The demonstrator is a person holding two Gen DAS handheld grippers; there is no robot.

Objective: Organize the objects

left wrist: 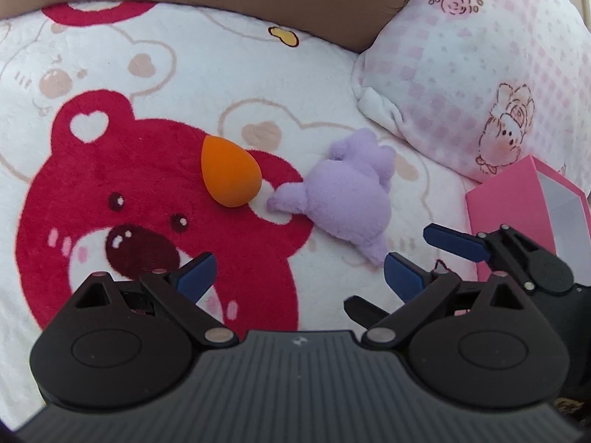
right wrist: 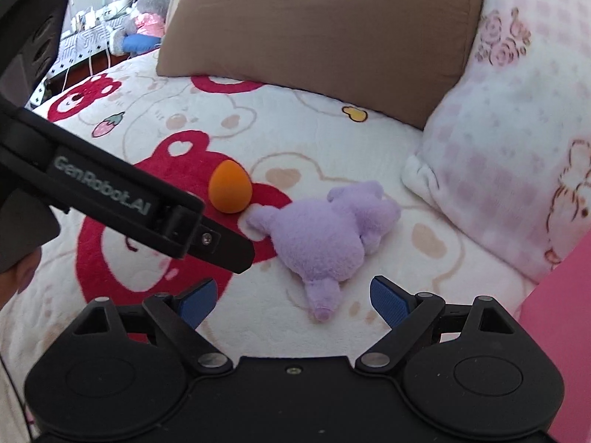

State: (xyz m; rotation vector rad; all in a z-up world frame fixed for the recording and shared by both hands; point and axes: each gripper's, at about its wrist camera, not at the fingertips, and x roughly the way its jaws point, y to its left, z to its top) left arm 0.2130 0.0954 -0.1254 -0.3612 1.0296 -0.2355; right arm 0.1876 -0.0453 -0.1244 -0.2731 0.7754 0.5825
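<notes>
Both grippers hang over the bed, and the purple plush toy [right wrist: 325, 236] is the landmark, lying on the white blanket [right wrist: 332, 140] with its red bear print. Just beside the plush, touching one of its stubby limbs, sits the orange teardrop sponge [right wrist: 229, 192], resting on the red bear's head. The right gripper [right wrist: 291, 297] is spread wide with nothing between its blue pads, and the plush's nearest limb pokes toward that gap without touching either pad. The left gripper [left wrist: 297, 275] is also released, empty, with the plush just beyond its fingertips and the sponge further off the same way. Past the plush lies a pink checked pillow [left wrist: 480, 74], a brown cushion [right wrist: 325, 26] behind it. A pink box [left wrist: 517, 199] stands beside the plush, by the pillow.
</notes>
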